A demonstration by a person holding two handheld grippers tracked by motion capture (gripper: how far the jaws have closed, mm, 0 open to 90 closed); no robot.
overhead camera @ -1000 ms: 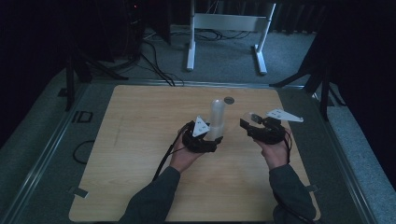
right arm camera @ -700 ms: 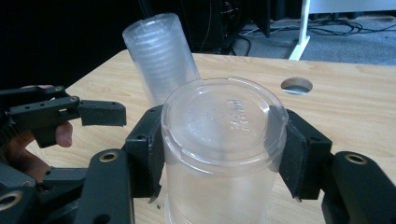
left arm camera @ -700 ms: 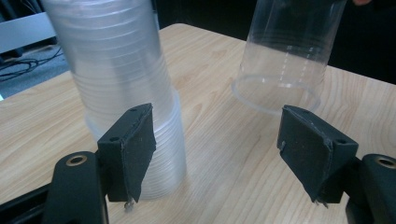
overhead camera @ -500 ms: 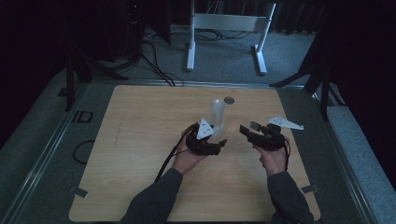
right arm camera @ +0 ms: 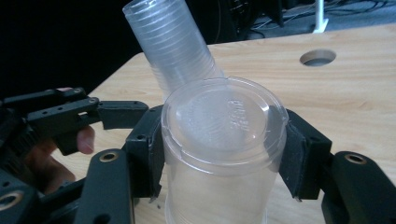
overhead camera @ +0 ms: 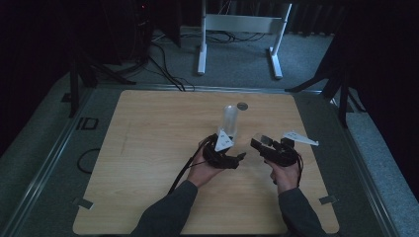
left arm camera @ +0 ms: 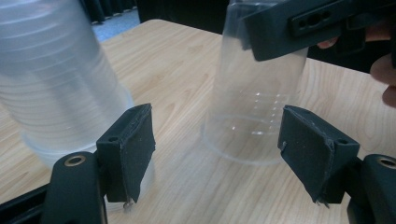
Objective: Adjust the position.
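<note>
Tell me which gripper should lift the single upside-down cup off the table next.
Right. The right gripper already has its jaws pressed on both sides of the single cup, near its upturned base. The left gripper stands open, its jaws clear of that cup, with the cup stack beside its left jaw.

Stack of clear cups blurred, cut by the frame's top and left edges; cup count indeterminable.
</note>
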